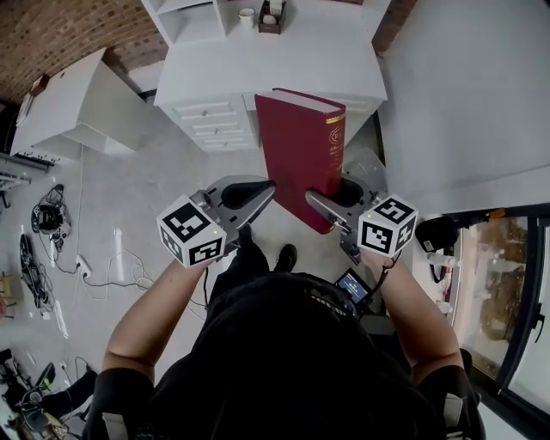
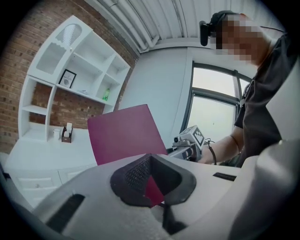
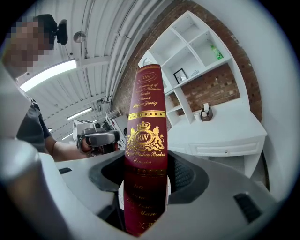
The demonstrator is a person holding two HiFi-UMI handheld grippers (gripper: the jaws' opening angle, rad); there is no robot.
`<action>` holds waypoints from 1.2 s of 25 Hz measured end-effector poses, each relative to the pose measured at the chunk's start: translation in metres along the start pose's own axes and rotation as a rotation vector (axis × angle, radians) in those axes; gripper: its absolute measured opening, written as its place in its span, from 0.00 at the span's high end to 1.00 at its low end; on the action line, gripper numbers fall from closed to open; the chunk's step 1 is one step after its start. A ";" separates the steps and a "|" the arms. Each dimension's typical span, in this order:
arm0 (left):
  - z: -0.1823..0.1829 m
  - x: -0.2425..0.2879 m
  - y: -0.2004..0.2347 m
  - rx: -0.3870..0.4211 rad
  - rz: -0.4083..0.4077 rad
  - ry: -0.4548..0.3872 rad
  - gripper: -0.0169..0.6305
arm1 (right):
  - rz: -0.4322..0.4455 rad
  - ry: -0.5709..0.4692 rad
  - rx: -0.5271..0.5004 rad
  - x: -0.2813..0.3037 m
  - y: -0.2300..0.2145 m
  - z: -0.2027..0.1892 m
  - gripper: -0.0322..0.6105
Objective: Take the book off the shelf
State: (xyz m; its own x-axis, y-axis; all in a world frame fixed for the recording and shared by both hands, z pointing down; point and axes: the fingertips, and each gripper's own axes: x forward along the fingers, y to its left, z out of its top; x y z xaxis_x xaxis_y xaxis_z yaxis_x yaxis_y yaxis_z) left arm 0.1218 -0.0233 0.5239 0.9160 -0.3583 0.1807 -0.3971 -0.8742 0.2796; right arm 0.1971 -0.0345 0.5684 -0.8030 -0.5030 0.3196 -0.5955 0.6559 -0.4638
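A thick dark red book (image 1: 296, 155) with gold print on its spine is held upright in the air in front of the white desk (image 1: 284, 60). My right gripper (image 1: 331, 199) is shut on the lower spine; in the right gripper view the spine (image 3: 146, 117) fills the gap in that gripper (image 3: 146, 176). My left gripper (image 1: 262, 191) meets the book's lower left edge. In the left gripper view the plain red cover (image 2: 124, 136) rises above this gripper (image 2: 151, 183), and a red corner sits between its close-set pads. The white shelf unit (image 2: 70, 75) stands behind against brick.
The desk has drawers (image 1: 210, 120), with a cup (image 1: 247, 15) and a small brown box (image 1: 270, 17) on it. A white cabinet (image 1: 77, 107) stands at left and cables (image 1: 43, 223) lie on the floor. A window (image 1: 507, 292) is at right. My feet (image 1: 286, 256) are below the book.
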 end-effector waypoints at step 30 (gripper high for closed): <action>-0.085 -0.012 -0.030 -0.125 0.123 0.006 0.96 | 0.025 -0.006 0.140 -0.011 0.022 -0.083 0.57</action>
State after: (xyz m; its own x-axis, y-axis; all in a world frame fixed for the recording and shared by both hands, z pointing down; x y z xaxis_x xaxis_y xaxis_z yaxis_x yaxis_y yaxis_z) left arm 0.1182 0.0346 0.5936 0.8600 -0.4574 0.2264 -0.5103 -0.7762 0.3702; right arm 0.1908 0.0324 0.6228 -0.8170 -0.4912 0.3020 -0.5660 0.5832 -0.5826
